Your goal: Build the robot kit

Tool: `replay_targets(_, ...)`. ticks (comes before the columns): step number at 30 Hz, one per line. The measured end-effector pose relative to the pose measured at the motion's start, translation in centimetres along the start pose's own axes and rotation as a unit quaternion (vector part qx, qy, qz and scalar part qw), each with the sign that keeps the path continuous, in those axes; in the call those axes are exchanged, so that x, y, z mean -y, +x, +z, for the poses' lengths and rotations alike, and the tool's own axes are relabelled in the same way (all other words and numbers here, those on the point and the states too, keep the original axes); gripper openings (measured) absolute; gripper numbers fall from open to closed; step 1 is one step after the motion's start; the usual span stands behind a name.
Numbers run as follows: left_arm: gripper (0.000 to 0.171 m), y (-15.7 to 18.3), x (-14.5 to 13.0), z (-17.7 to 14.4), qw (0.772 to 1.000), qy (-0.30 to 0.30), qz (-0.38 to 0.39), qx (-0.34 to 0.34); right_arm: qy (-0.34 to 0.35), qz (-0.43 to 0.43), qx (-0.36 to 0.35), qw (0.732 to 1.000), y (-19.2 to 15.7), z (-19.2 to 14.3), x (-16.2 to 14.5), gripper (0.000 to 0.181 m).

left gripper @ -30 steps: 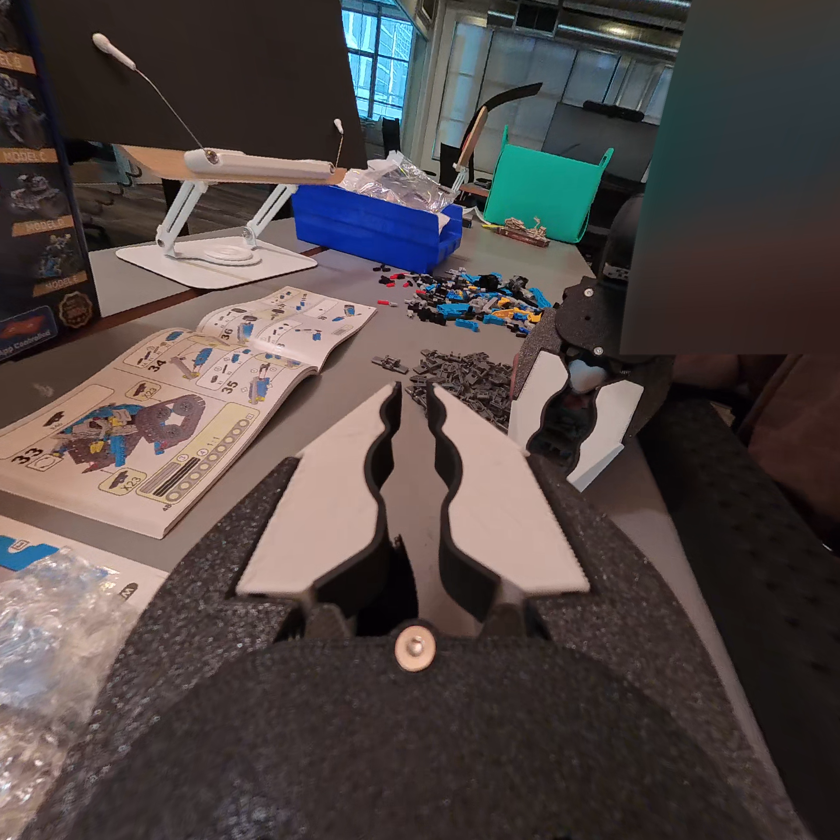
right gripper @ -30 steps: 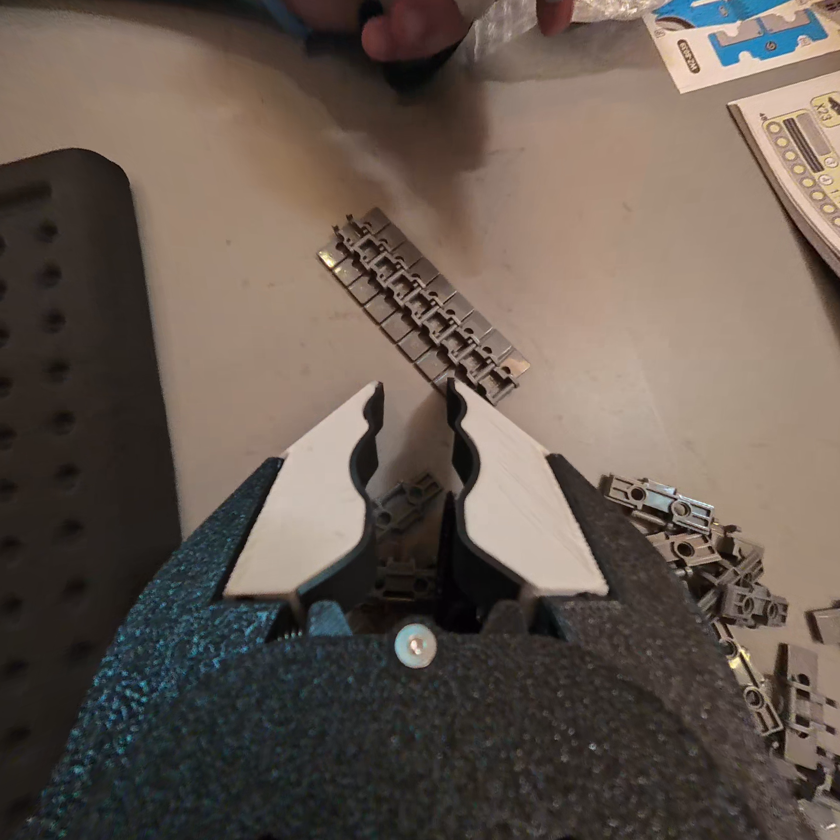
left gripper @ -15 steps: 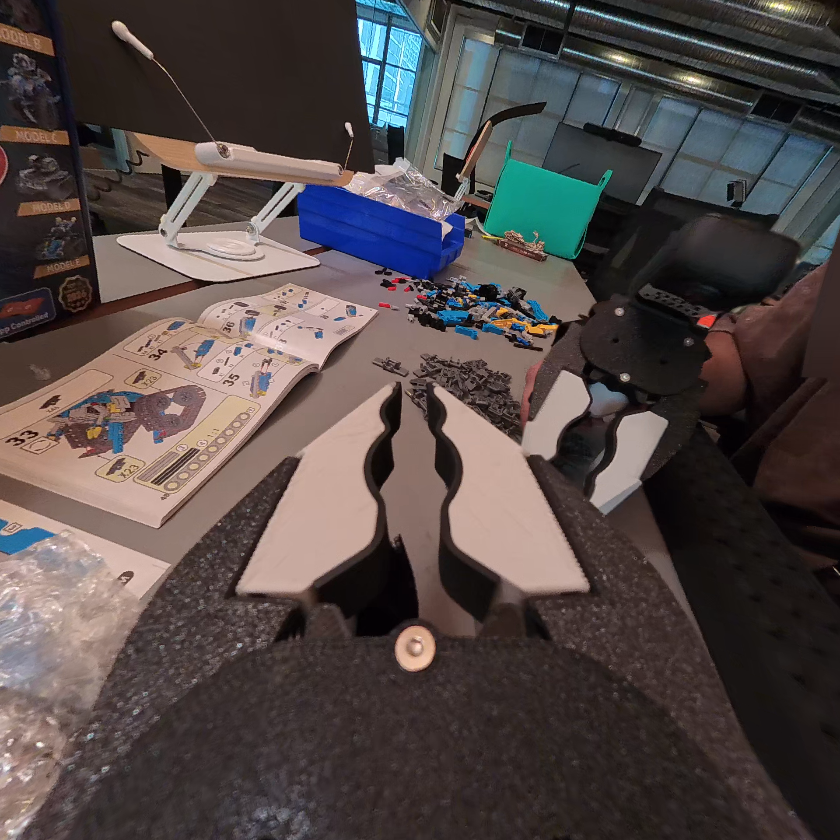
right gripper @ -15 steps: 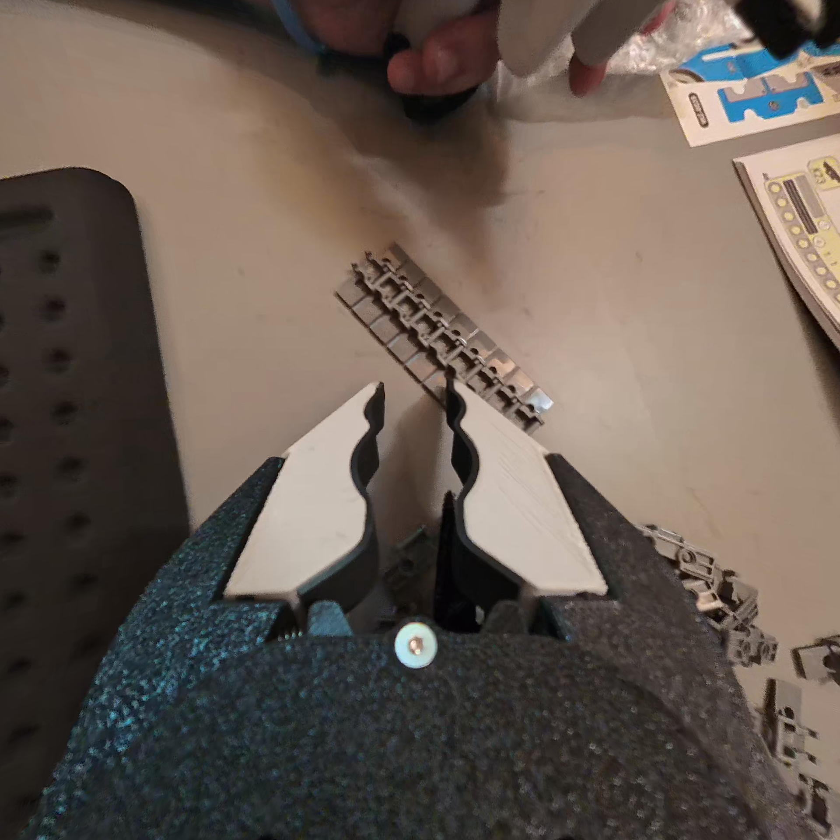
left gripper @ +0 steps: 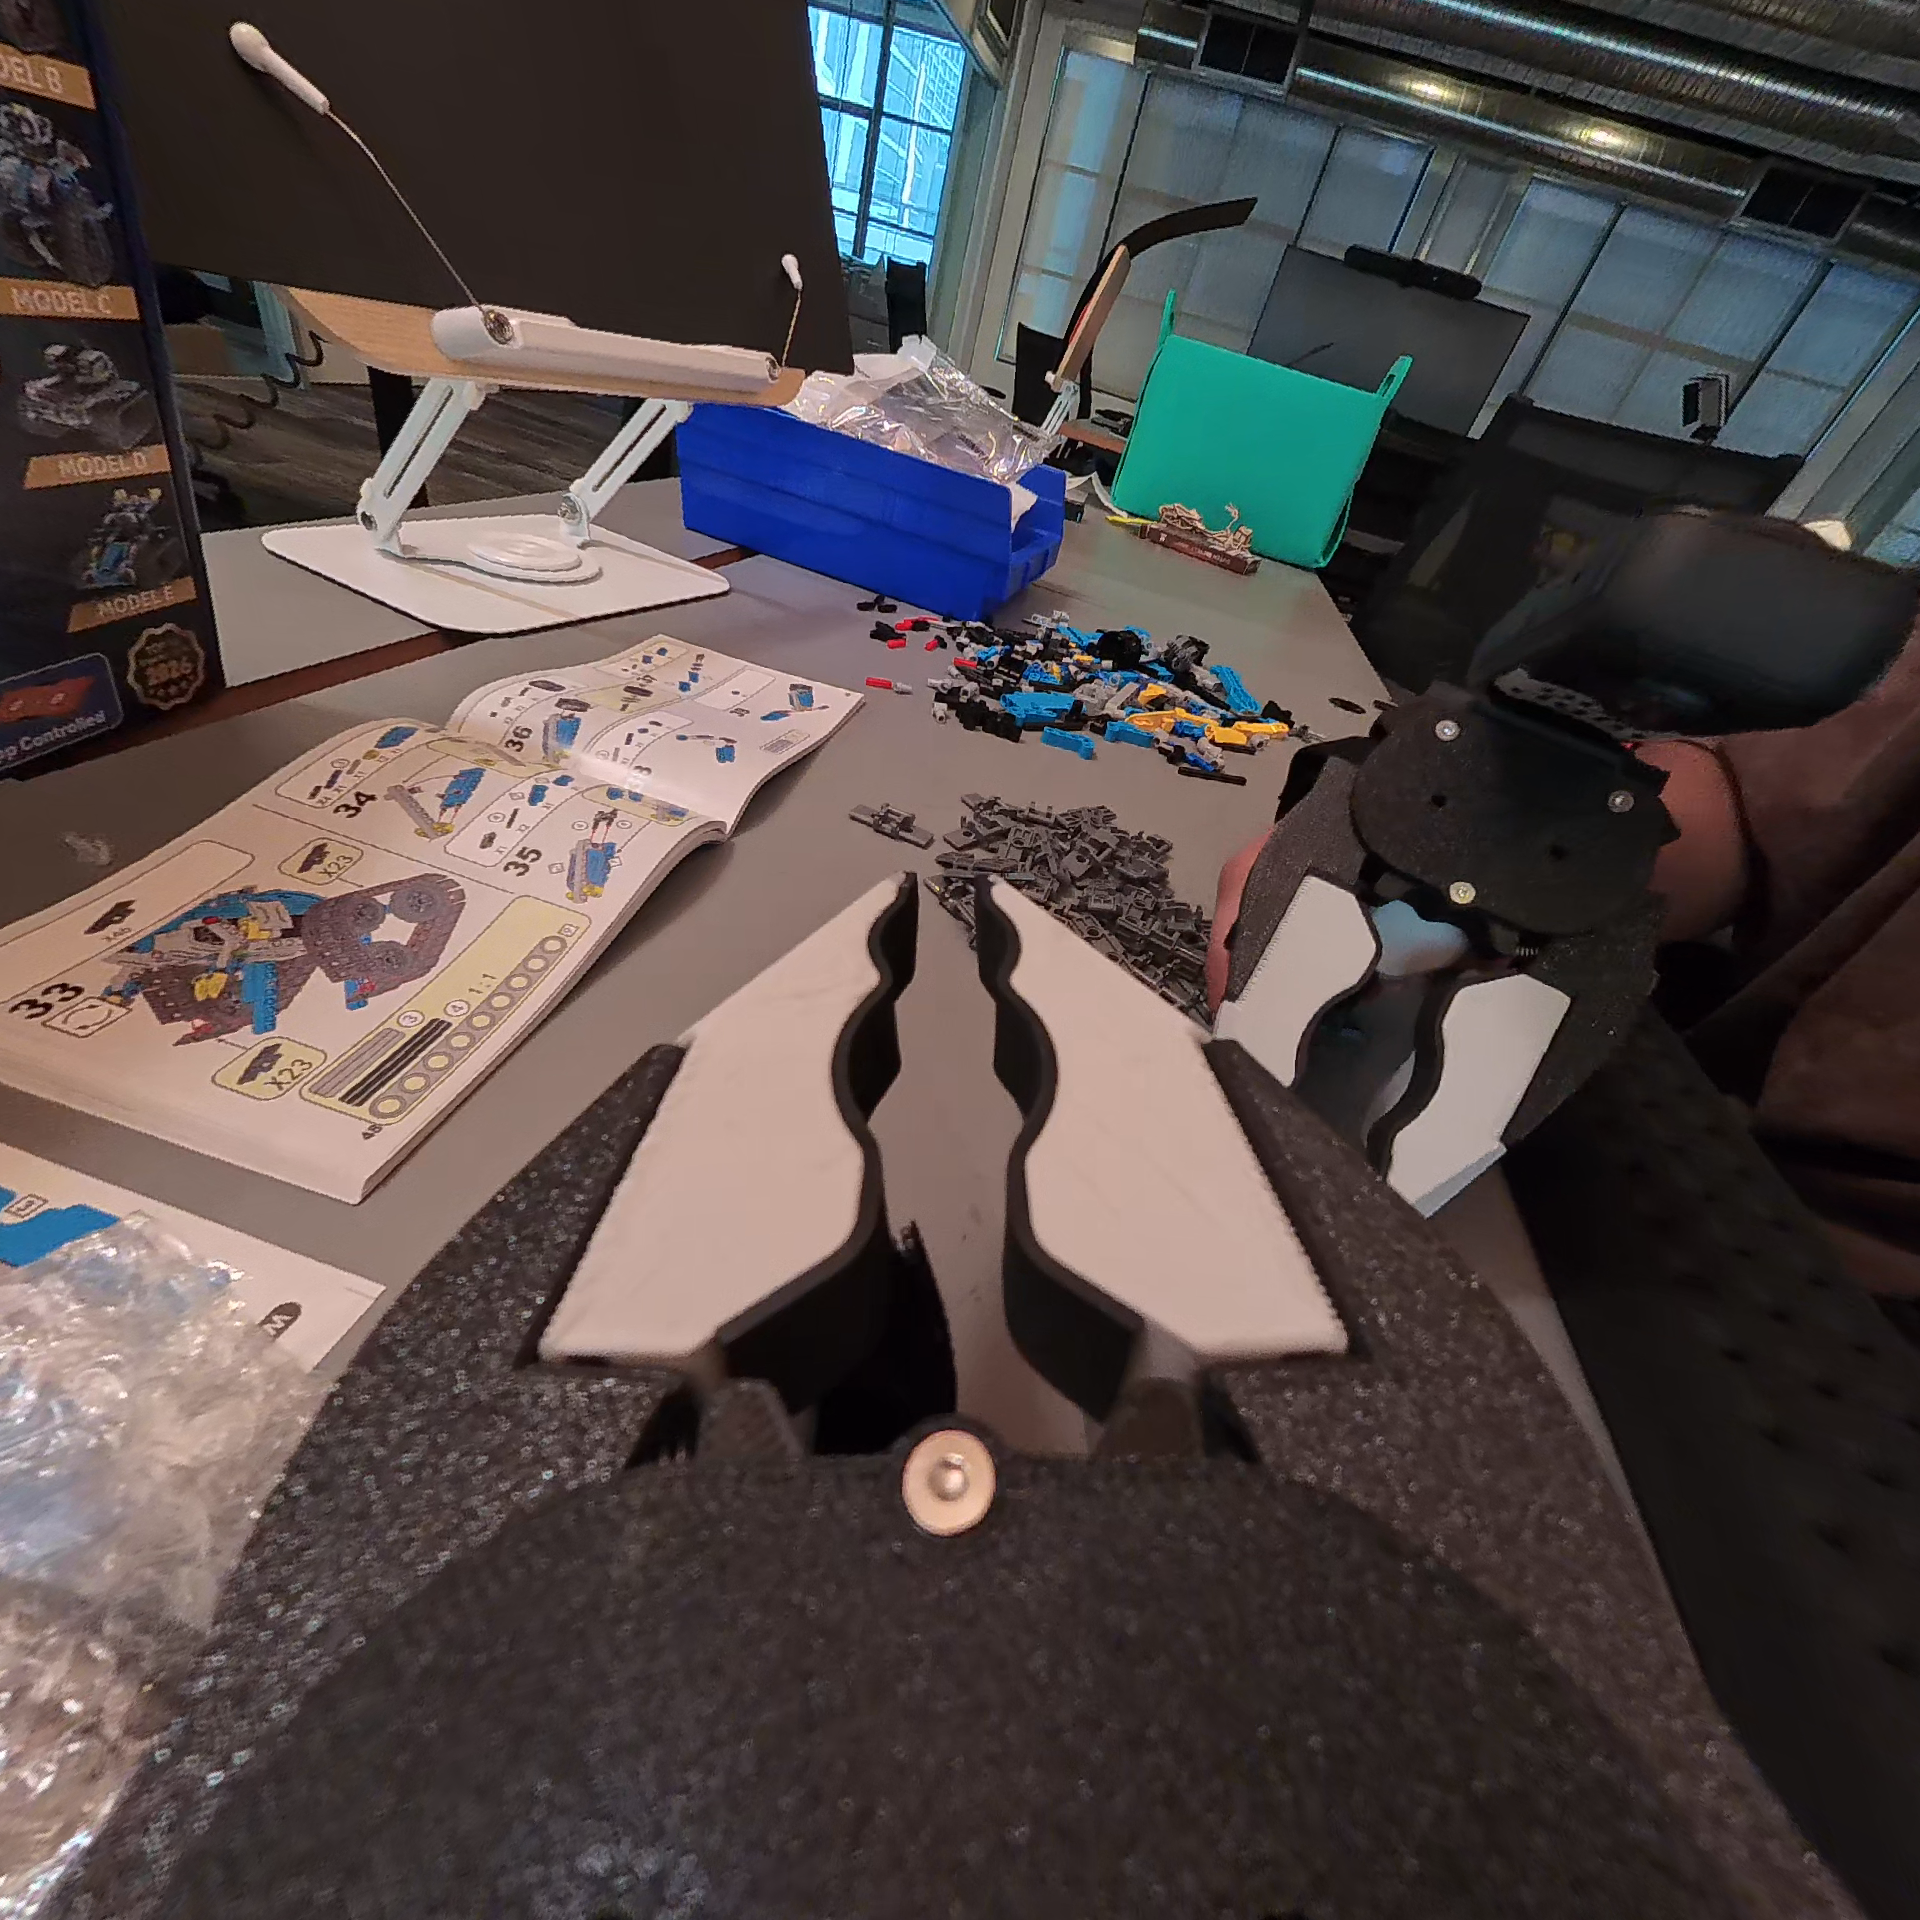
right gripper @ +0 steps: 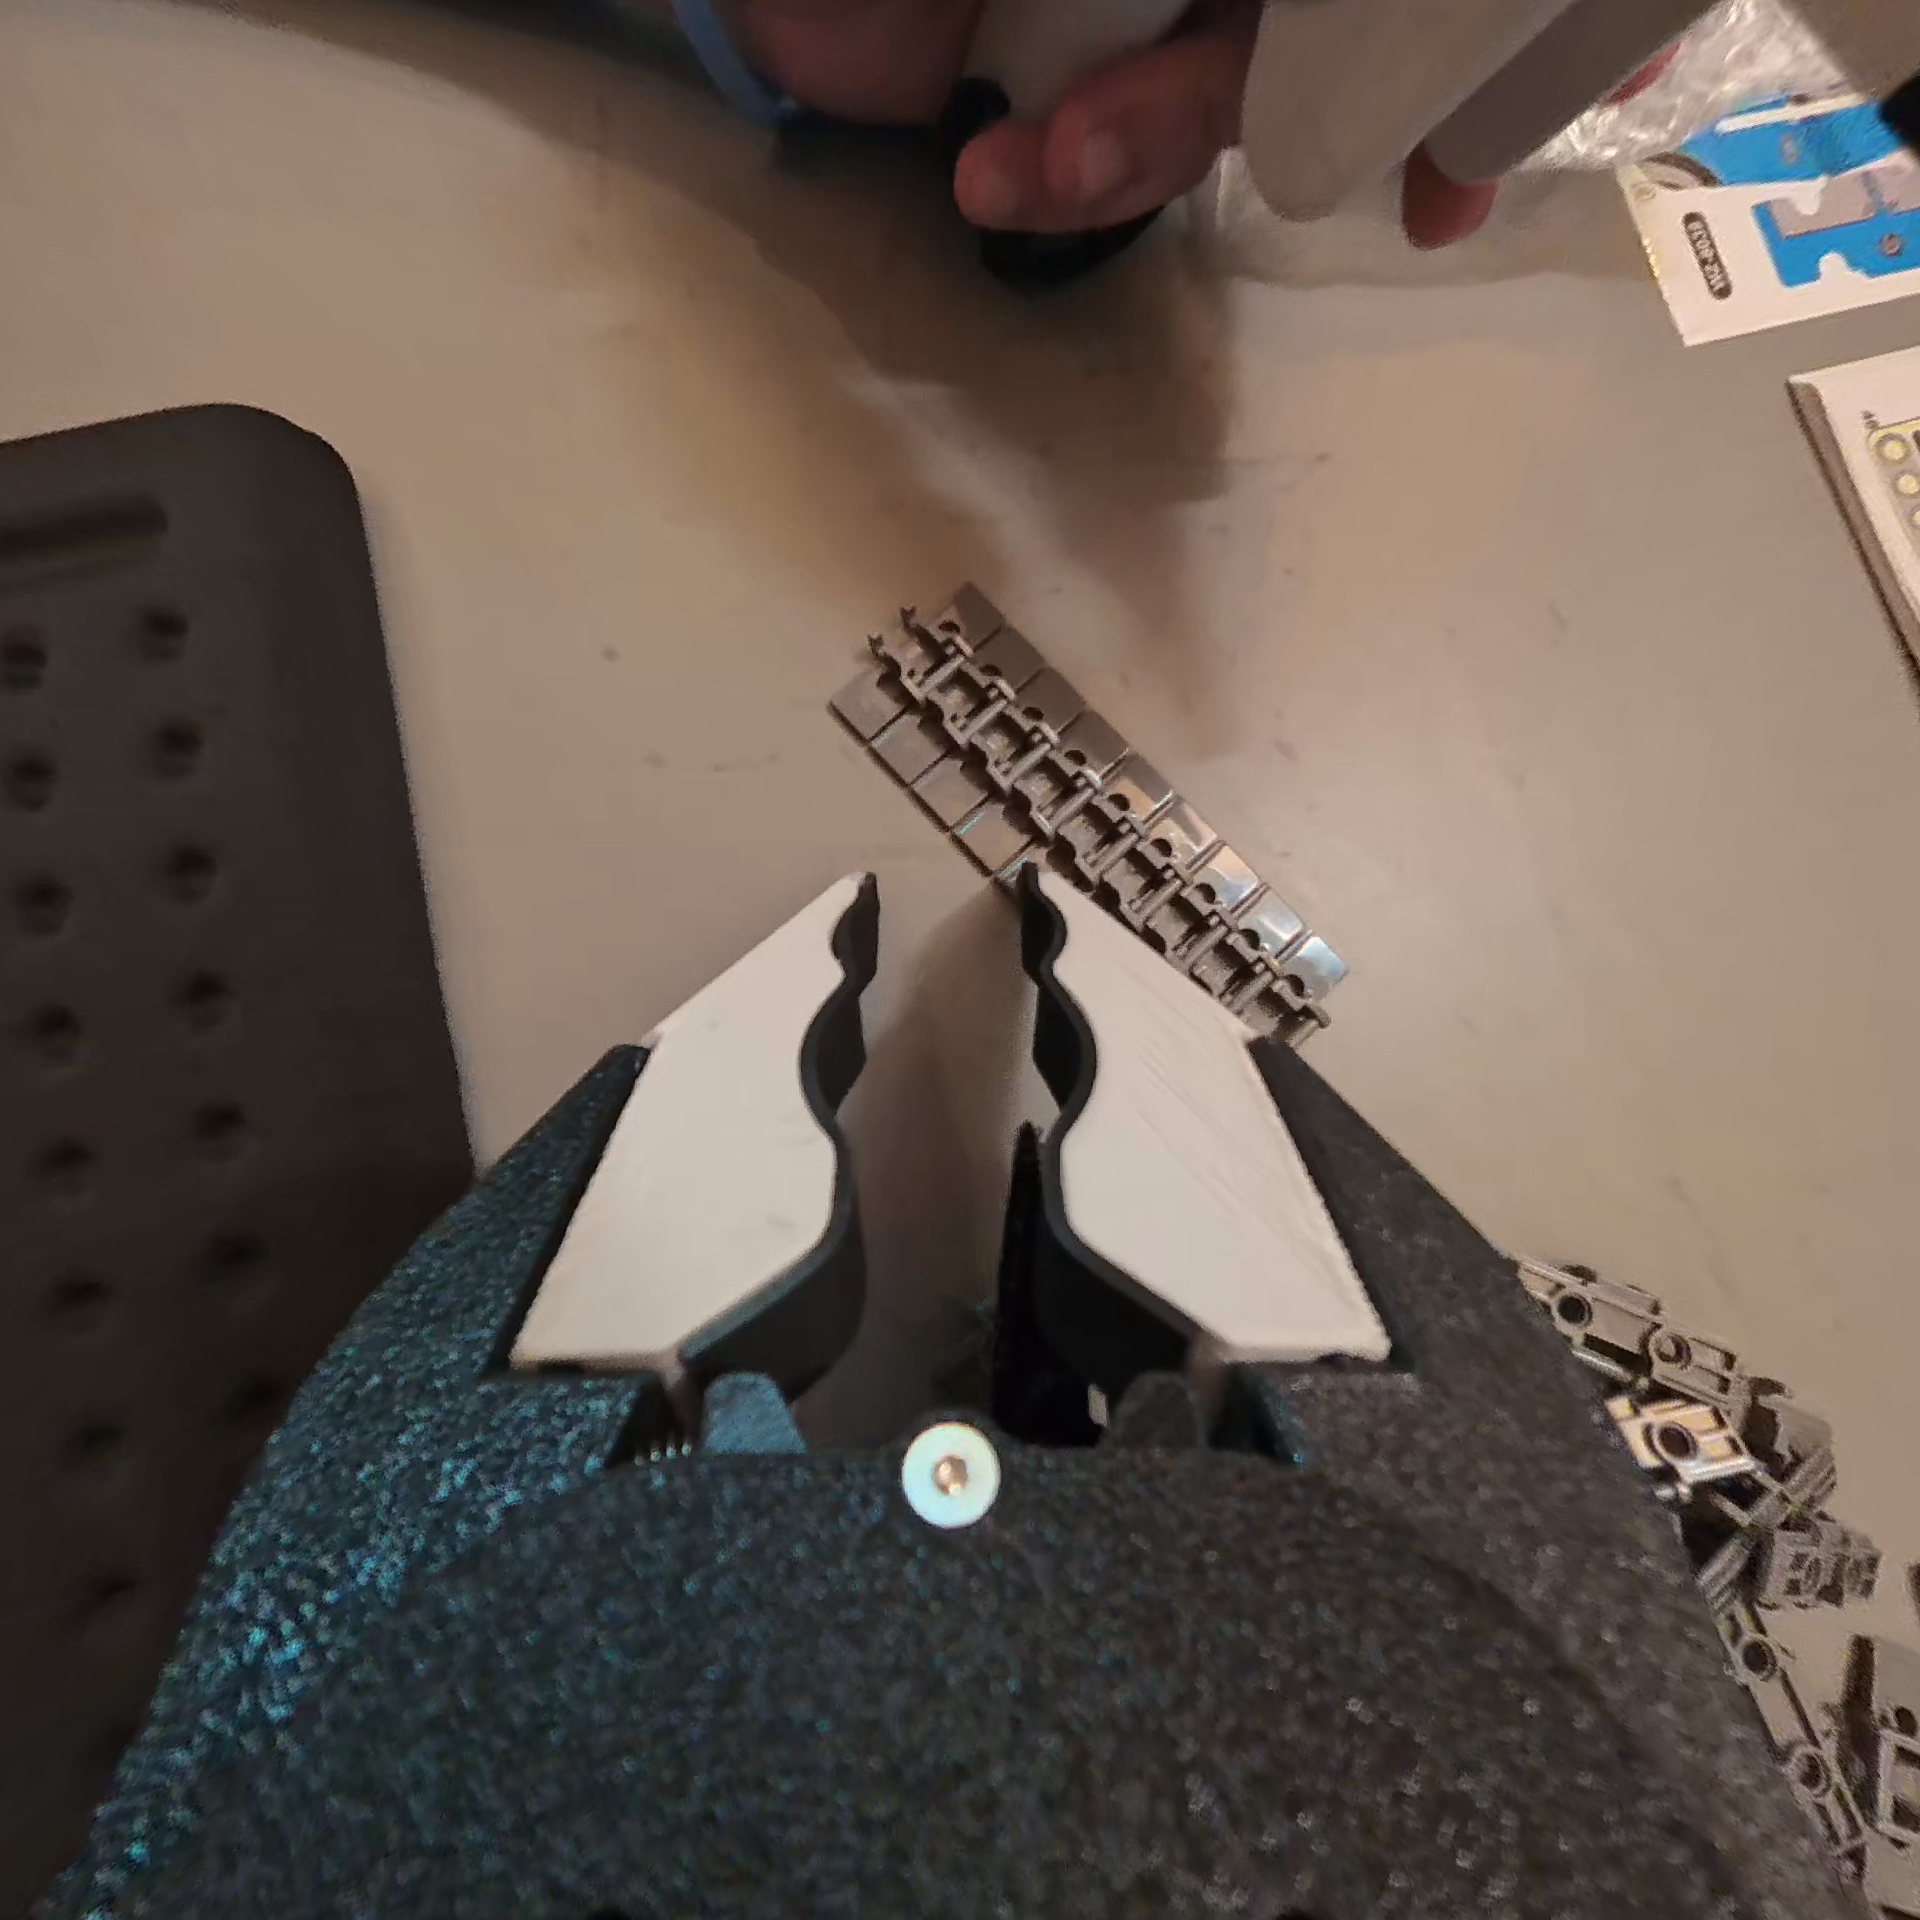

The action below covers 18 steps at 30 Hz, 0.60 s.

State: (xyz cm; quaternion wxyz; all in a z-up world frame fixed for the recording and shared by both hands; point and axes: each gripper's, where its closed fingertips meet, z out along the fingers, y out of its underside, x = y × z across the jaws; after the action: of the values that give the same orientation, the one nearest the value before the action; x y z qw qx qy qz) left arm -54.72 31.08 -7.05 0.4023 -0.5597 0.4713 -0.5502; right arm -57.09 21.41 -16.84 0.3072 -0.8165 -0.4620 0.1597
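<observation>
Tread strip (right gripper: 1081, 821) of linked grey plastic pieces looked light and floppy, best pinched across its width; right gripper (right gripper: 945, 894) and left gripper (left gripper: 945, 894) both gaped empty

Print is readable in three places. The open instruction booklet (left gripper: 416, 883) on the grey table (left gripper: 831, 935) carries bold step numbers beside its diagrams. The dark box (left gripper: 73, 416) standing at the left has gold lettered bands and a round seal. The white sticker sheet (right gripper: 1787, 187) bears a small oval label.
</observation>
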Motion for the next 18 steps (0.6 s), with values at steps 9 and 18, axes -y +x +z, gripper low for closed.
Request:
replay_targets(9,0.01,0.1,-0.1,0.0,1.0,-0.002,0.004,0.001,0.011,0.0,0.021,1.0,-1.1,0.0,1.1,0.03)
replay_targets(18,0.01,0.0,-0.1,0.1,1.0,-0.004,0.003,0.001,0.002,-0.01,0.011,1.0,-1.0,0.4,0.8,0.031)
